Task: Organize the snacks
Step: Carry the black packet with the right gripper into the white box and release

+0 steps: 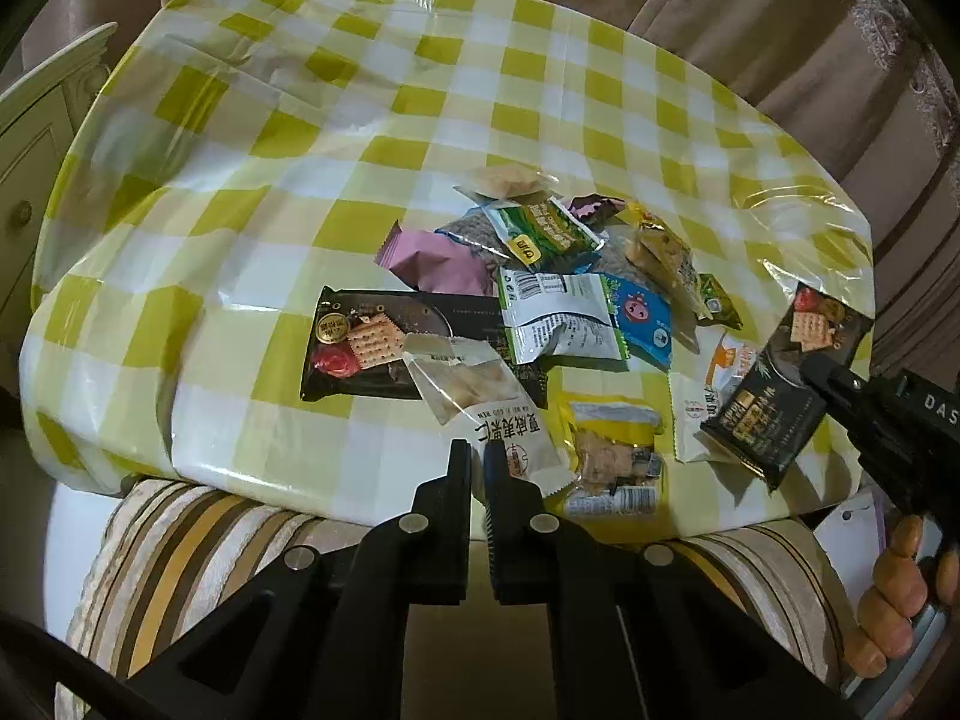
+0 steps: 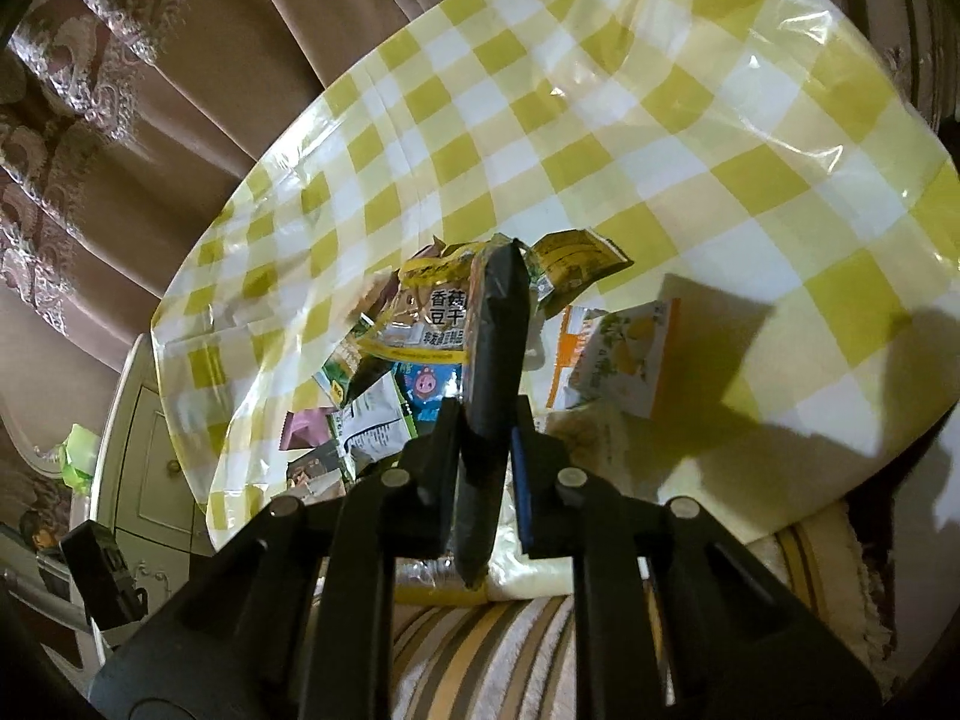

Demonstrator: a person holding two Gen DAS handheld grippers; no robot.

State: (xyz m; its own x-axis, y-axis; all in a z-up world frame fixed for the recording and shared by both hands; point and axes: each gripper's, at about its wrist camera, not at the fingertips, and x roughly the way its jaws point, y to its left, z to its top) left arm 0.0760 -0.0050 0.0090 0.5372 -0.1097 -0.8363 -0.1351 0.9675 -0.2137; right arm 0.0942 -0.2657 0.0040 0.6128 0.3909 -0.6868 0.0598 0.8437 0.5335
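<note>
Black glossy cracker packet (image 1: 774, 384) clamped in right gripper (image 2: 487, 420), lifted off yellow-checked tablecloth (image 1: 240, 180). Left gripper (image 1: 477, 462) pinches corner of white nut pouch (image 1: 480, 402). Mixed snack pile (image 1: 558, 264) unsorted; task looks barely started.

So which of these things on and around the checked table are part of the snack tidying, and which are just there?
Part of the job:
- black cracker packet clamped in the right gripper
- white nut packet pinched by the left gripper
- snack pile on the checked tablecloth

Just there:
- curtains
- striped cushion
- white cabinet
</note>
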